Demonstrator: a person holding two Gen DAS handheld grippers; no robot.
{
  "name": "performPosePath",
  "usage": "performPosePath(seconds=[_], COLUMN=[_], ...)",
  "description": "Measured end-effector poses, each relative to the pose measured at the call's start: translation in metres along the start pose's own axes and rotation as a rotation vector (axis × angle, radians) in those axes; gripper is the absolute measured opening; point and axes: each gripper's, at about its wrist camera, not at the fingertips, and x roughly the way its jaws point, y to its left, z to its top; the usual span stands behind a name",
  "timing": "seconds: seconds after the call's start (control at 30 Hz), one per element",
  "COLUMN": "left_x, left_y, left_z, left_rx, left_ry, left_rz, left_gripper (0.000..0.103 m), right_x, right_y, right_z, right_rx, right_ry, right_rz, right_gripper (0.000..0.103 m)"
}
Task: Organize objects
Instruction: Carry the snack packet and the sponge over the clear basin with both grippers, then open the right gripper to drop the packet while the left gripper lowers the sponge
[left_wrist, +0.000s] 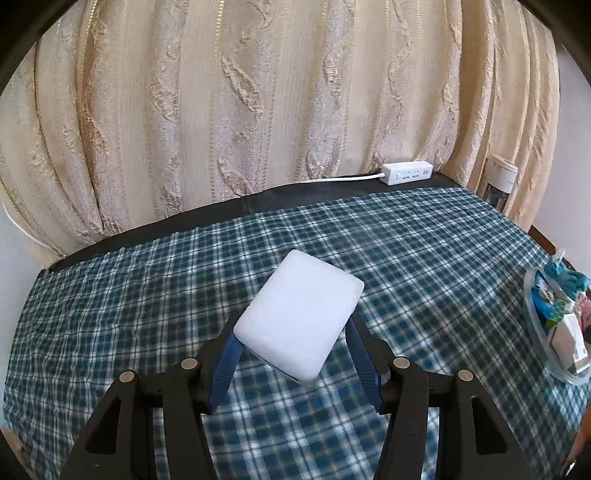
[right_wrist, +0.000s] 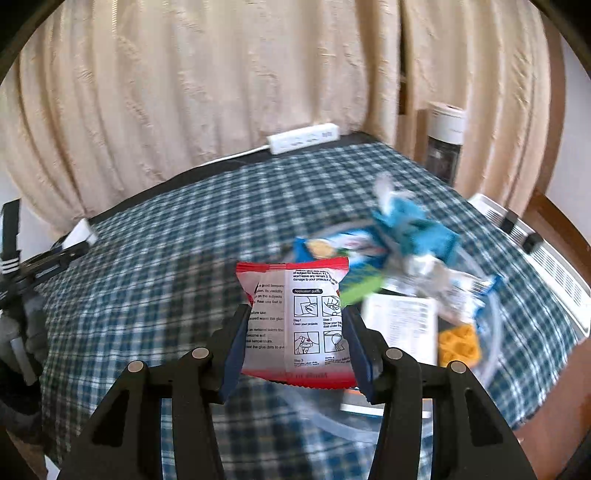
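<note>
The left hand-held gripper (left_wrist: 293, 334) grasps a white block (left_wrist: 300, 317) above open checked bench (left_wrist: 424, 236). The right hand-held gripper (right_wrist: 295, 325) grips a red-edged packet (right_wrist: 297, 317) beside the clear tray (right_wrist: 491, 325) near the bench's right edge.

Both cameras sit close above the checked table cloth (left_wrist: 424, 258), looking down and forward toward the curtain (left_wrist: 240, 92). Both see the white power strip (right_wrist: 303, 137).

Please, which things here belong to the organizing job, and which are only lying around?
Part of the job:
- white block, in the left gripper
- red packet, in the right gripper
- clear tub of small items

Just lying about:
- power strip
- curtain
- checked cloth
</note>
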Motion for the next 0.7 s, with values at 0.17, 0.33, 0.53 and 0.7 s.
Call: performPosePath(seconds=[0.17,0.33,0.53,0.7], left_x=[-0.009,-0.017,-0.025,-0.029], left_y=[-0.025,-0.054,-0.084,-0.114], left_z=[0.001,0.002,0.006,0.007], left_rx=[0.027,0.071,0.107,0.146], left_ry=[-0.007,-0.015,-0.024,-0.026], left_rz=[-0.022,-0.043,-0.07,-0.102], left_gripper=[0.06,0.06,0.06,0.06], right_x=[0.001,0.005,0.012,0.014], right_y=[-0.03,-0.053,-0.062,-0.071], right_z=[-0.005,-0.008,-0.012,-0.014], right_rx=[0.046,0.079,0.065,0.08], right_ry=[0.007,0.009,0.003,0.004], right_rz=[-0.035,-0.046,-0.06,-0.059], right_gripper=[0.051,0.051,0.051,0.051])
